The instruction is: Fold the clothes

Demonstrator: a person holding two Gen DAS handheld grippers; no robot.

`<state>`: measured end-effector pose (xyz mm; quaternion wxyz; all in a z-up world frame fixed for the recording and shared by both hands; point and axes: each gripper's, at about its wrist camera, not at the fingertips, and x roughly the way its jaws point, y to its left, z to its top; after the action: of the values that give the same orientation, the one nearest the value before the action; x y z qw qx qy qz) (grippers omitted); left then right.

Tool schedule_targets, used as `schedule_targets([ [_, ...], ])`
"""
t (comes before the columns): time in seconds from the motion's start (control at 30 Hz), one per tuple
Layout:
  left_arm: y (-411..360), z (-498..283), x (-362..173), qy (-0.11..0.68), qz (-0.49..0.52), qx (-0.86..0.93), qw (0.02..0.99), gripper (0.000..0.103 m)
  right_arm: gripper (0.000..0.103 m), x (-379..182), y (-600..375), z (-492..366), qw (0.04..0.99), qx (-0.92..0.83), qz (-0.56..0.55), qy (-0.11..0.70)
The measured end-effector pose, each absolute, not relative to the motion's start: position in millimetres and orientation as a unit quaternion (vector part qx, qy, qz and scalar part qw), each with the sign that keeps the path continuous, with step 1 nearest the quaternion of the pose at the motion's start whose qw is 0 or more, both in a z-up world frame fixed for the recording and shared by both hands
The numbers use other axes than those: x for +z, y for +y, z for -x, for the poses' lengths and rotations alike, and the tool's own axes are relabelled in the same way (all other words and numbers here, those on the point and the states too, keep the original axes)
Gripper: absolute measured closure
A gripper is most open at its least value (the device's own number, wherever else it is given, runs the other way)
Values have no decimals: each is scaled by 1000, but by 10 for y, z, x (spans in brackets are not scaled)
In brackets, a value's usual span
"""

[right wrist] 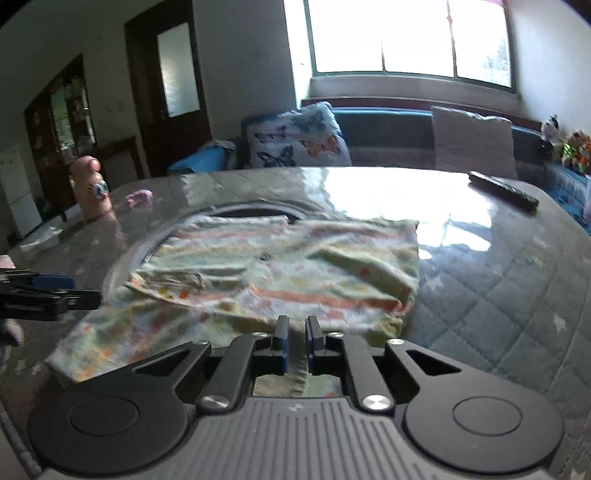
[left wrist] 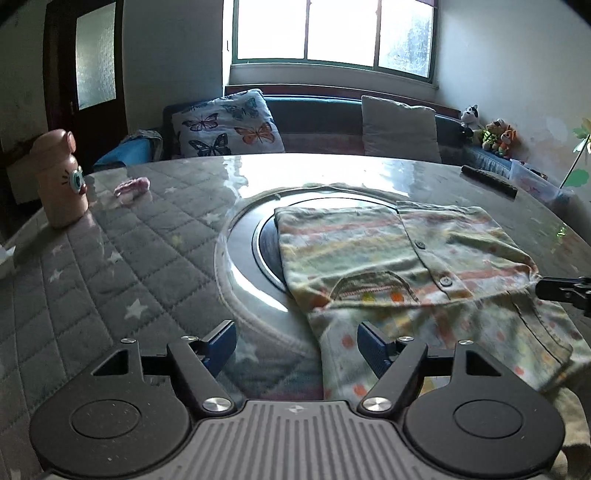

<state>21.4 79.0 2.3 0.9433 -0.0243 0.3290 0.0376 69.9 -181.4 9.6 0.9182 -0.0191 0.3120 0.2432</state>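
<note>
Nearest, left gripper [left wrist: 297, 341] spread wide, holding nothing, right pad above the garment's [left wrist: 399, 258] near edge. Right gripper [right wrist: 295, 338] nearly closed, pinching a strip of that cloth. Striped, dotted, buttoned garment partly folded on the table [left wrist: 147, 258], over a round inset. Farther left, pink bottle [left wrist: 61, 177]. Beyond, butterfly cushion [left wrist: 225, 123] under a window [left wrist: 332, 29].

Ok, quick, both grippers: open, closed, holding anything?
Left gripper: open, holding nothing.
Right gripper: closed on the striped pastel garment.
</note>
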Motion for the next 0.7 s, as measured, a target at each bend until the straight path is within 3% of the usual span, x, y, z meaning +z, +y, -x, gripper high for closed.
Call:
schedule_targets([
  [0.1,744,-290,-12,331,11,36,943,28,87,109,-1772,-695,913,261,22,312],
  [0.7,713,40,-176,328,-41,35,943,21,75,-39,-1898,-334,894,285,76,336],
])
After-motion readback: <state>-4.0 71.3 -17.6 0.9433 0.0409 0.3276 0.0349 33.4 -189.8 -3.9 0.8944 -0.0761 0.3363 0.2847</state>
